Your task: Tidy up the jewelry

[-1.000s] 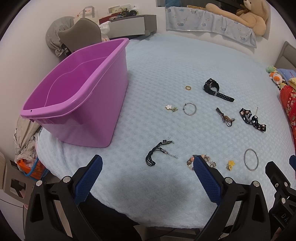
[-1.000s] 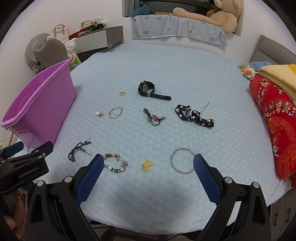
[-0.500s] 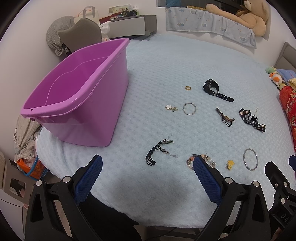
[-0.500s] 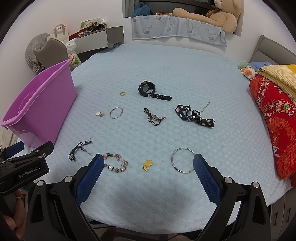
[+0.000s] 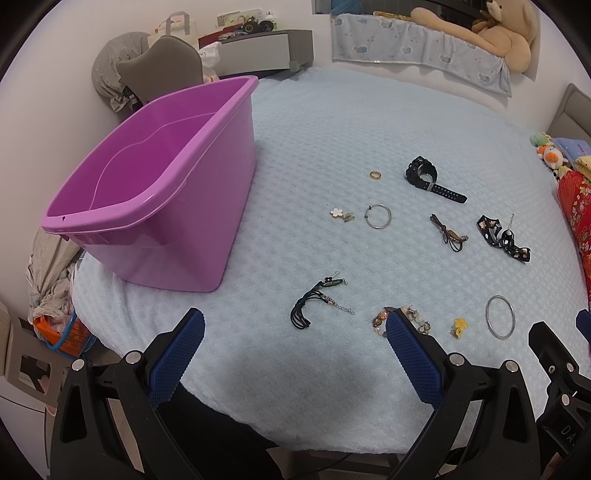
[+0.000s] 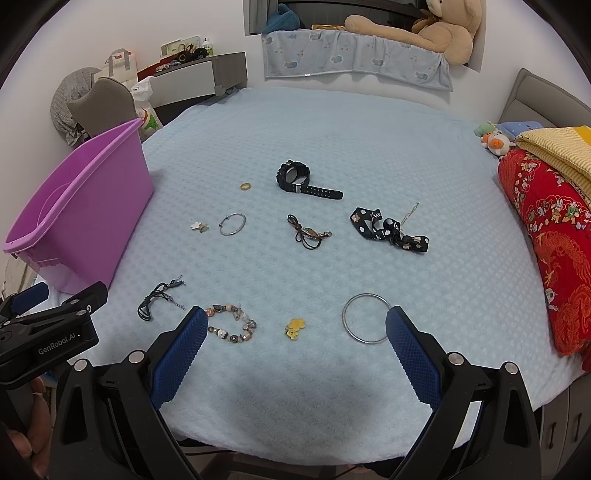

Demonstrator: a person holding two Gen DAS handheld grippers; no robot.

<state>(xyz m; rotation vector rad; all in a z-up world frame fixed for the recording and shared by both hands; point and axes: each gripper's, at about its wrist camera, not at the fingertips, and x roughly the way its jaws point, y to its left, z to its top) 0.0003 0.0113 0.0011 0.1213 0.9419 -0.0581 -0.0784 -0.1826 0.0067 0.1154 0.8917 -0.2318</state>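
Note:
Jewelry lies scattered on a light blue bed cover. I see a black watch (image 6: 295, 178), a gold ring (image 6: 245, 186), a thin silver bangle (image 6: 232, 224), a flower charm (image 6: 200, 226), a brown cord piece (image 6: 308, 233), a black patterned ribbon (image 6: 388, 230), a black cord necklace (image 6: 157, 299), a beaded bracelet (image 6: 232, 323), a yellow charm (image 6: 294, 327) and a large silver bangle (image 6: 365, 323). An empty purple bin (image 5: 147, 177) stands at the left. My left gripper (image 5: 293, 350) and right gripper (image 6: 295, 350) are both open and empty, over the near edge.
A red patterned quilt (image 6: 554, 240) and a yellow blanket lie at the right edge. A teddy bear (image 6: 424, 33) sits on the far ledge. Small plush toys (image 6: 493, 136) rest near the headboard. Clutter and a grey chair (image 5: 155, 70) stand left of the bed.
Both grippers have drifted very slightly; the views shift a little. Nothing on the bed has moved.

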